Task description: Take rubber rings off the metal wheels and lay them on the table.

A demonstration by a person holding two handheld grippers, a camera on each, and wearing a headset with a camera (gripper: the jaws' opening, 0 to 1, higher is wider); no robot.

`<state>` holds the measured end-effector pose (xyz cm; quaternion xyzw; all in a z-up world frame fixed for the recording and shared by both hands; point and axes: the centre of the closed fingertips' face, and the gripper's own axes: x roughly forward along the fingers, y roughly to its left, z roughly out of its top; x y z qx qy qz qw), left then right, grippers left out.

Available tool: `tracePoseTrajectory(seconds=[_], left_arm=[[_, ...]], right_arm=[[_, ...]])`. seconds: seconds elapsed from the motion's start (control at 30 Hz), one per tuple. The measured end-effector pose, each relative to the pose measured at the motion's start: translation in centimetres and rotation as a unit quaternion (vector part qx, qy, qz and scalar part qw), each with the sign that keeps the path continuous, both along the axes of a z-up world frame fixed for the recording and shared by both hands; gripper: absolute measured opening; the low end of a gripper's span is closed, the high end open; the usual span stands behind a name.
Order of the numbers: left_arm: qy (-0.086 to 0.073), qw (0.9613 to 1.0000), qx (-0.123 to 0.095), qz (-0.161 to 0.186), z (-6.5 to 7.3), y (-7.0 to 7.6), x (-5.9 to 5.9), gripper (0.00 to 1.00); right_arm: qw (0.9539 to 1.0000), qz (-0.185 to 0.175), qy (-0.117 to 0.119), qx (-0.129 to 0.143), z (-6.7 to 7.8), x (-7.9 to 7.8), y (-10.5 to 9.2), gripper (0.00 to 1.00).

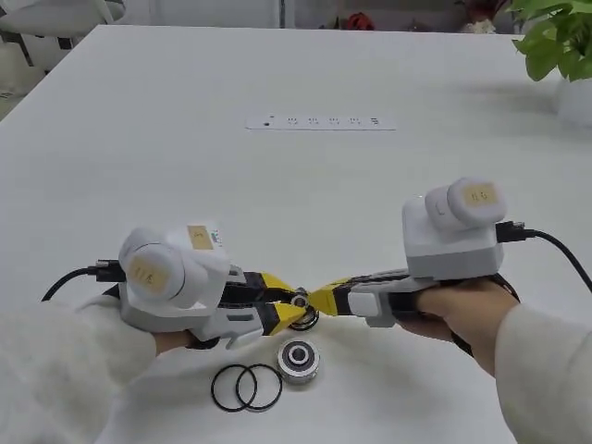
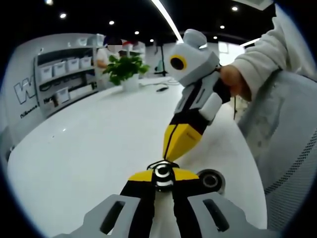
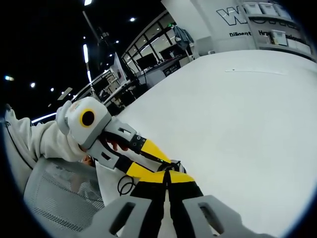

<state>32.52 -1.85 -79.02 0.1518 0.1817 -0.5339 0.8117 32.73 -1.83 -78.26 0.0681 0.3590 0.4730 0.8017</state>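
Left gripper [image 1: 289, 310]: jaws clamped on a metal wheel [image 1: 301, 311], which is lifted just off the bench [image 1: 277, 185] near the near edge. The left gripper view shows the wheel [image 2: 162, 174] seated between the yellow jaw tips, hub facing the camera.

Right gripper [image 1: 320, 298]: comes in from the opposite side, tips meeting the left gripper's at the wheel. Its jaws are almost fully together, pinched on the black rubber ring [image 2: 159, 162] at the wheel's rim. In the right gripper view its jaws [image 3: 167, 177] show barely any gap, nose to nose with the left gripper [image 3: 165, 162]. I can't tell how far the ring is off the rim.

Second wheel [image 1: 298, 360]: flat on the bench just below the grippers, right beside the near edge. It also sits beside the left jaws in the left gripper view [image 2: 211, 179].

Two loose rubber rings [image 1: 245, 387]: lying on the bench just left of the second wheel, overlapping each other. Also seen in the right gripper view [image 3: 126, 184].

Power strip [image 1: 321, 121] at mid-bench, potted plant [image 1: 555, 37] at the far right corner, both well apart from the work.
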Motion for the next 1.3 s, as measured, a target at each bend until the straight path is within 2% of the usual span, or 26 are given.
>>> tracePoseTrajectory(seconds=[0.27, 0.33, 0.37, 0.4, 0.43, 0.53, 0.63, 0.9, 1.0, 1.1, 1.3], left_arm=[[0.0, 1.0, -0.001, 0.0, 0.0, 0.0, 0.0, 0.13], [0.0, 1.0, -0.001, 0.001, 0.0, 0.0, 0.0, 0.13], [0.0, 1.0, -0.001, 0.001, 0.0, 0.0, 0.0, 0.13], [0.001, 1.0, -0.002, 0.002, 0.0, 0.0, 0.0, 0.13], [0.001, 1.0, -0.003, 0.002, 0.0, 0.0, 0.0, 0.13], [0.0, 1.0, -0.002, 0.002, 0.0, 0.0, 0.0, 0.13], [0.0, 1.0, -0.002, 0.002, 0.0, 0.0, 0.0, 0.13], [0.007, 0.9997, -0.018, 0.014, 0.0, 0.0, 0.0, 0.13], [0.014, 0.9994, -0.023, 0.021, 0.1, 0.0, 0.1, 0.14], [0.028, 0.9987, -0.031, 0.028, 0.1, 0.0, 0.2, 0.14], [0.026, 0.9989, -0.027, 0.028, 0.1, 0.0, 0.1, 0.14]], right_arm=[[1.0, 0.004, 0.002, 0.007, 0.2, -0.2, 0.2, 0.0], [0.9997, 0.004, 0.002, 0.023, 0.7, -0.2, 0.5, 0.0], [0.9974, -0.011, -0.01, 0.071, 2.3, 0.5, 1.2, 0.0], [0.9983, -0.008, 0.025, 0.051, 2.0, 0.0, 0.9, 0.0], [0.9994, -0.002, -0.022, 0.025, 1.5, 0.6, 0.5, 0.0], [0.9992, -0.009, 0.004, 0.039, 1.3, 0.2, 0.6, 0.0], [0.9995, -0.013, 0.002, 0.03, 1.0, 0.4, 0.3, 0.0], [0.9991, -0.027, 0.025, 0.022, 0.0, 0.3, -0.4, 0.0], [0.9992, -0.028, 0.025, 0.015, -0.2, 0.3, -0.5, 0.0], [0.9989, -0.03, 0.031, 0.019, -0.1, 0.2, -0.4, 0.0], [0.9989, -0.03, 0.033, 0.017, -0.1, -0.2, -0.4, 0.0]])
